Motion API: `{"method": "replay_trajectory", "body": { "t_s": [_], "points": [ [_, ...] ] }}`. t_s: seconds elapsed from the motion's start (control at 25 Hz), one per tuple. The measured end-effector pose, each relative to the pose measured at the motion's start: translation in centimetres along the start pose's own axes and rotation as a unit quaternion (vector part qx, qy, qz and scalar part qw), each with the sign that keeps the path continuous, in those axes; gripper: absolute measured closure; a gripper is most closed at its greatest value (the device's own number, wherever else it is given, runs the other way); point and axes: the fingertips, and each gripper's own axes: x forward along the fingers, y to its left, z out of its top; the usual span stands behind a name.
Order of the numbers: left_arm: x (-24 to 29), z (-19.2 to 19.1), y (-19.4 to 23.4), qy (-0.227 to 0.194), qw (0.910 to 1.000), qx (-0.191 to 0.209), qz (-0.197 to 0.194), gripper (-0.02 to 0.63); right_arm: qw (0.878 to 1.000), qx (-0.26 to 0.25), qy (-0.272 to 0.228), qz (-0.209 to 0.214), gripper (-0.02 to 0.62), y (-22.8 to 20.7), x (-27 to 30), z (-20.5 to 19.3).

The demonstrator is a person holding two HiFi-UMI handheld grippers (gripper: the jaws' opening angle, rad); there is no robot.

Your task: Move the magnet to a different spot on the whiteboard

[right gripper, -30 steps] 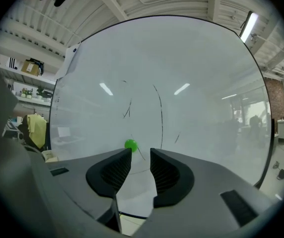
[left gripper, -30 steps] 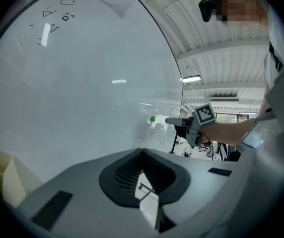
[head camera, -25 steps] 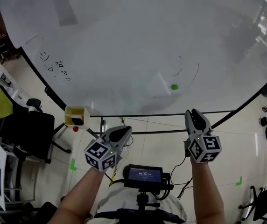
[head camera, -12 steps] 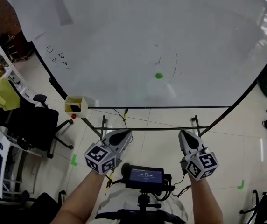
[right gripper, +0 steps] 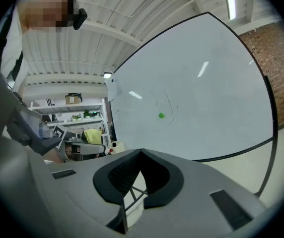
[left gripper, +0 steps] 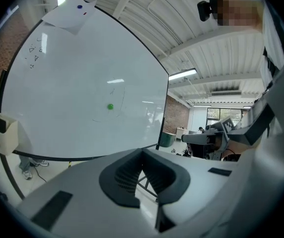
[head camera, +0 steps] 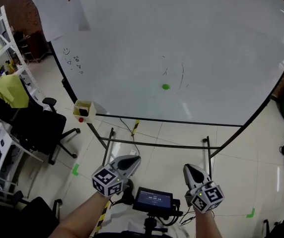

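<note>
Head view, whiteboard (head camera: 132, 38): standing upright at the far side and filling most of the picture.
Head view, green magnet (head camera: 166, 87): sitting on the whiteboard's lower middle, just beside some faint pen strokes and well apart from both grippers.
Head view, left gripper (head camera: 131, 159): hovering near the person, over the floor, and pointing towards the whiteboard.
Head view, right gripper (head camera: 188, 168): hovering near, to the right of the small screen (head camera: 153, 200), also pointing at the whiteboard.
Head view, yellow box (head camera: 84, 111): hanging at the whiteboard's lower left edge.
Left gripper view, left gripper (left gripper: 143, 152): jaws are meeting at the tips, with nothing between them.
Left gripper view, green magnet (left gripper: 110, 106): showing far ahead on the whiteboard (left gripper: 62, 83), above the jaws.
Right gripper view, right gripper (right gripper: 141, 152): jaws have just been closing and are resting together, empty.
Right gripper view, green magnet (right gripper: 161, 115): sitting far off on the whiteboard (right gripper: 206, 93), apparently beside a faint curved line.
</note>
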Motion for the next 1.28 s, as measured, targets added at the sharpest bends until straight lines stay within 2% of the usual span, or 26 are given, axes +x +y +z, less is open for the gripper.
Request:
{"method": "replay_trajectory", "body": {
  "t_s": [0.2,0.52,0.72,1.0,1.28],
  "points": [
    [-0.5,-0.5,-2.2,-0.005,1.0000,-0.001,0.003,0.583,1.000,0.001,0.008,0.027,0.568,1.2,-1.6,-1.0],
    [-2.1,0.1,-2.5,-0.020,0.9996,-0.002,0.021,0.583,0.998,-0.013,0.013,0.059,0.568,2.9,-1.2,-0.6],
    [-4.5,0.7,-0.8,-0.031,0.9987,0.005,0.039,0.583,0.996,-0.021,0.008,0.084,0.568,5.4,0.9,0.0],
    [-11.2,-0.9,3.4,-0.036,0.9965,-0.007,0.076,0.583,0.994,-0.018,0.023,0.105,0.568,10.7,4.4,-1.9],
    [-18.2,-1.8,6.8,-0.044,0.9953,-0.020,0.084,0.583,0.993,-0.018,0.032,0.110,0.568,17.5,7.1,-2.9]
  ]
}}
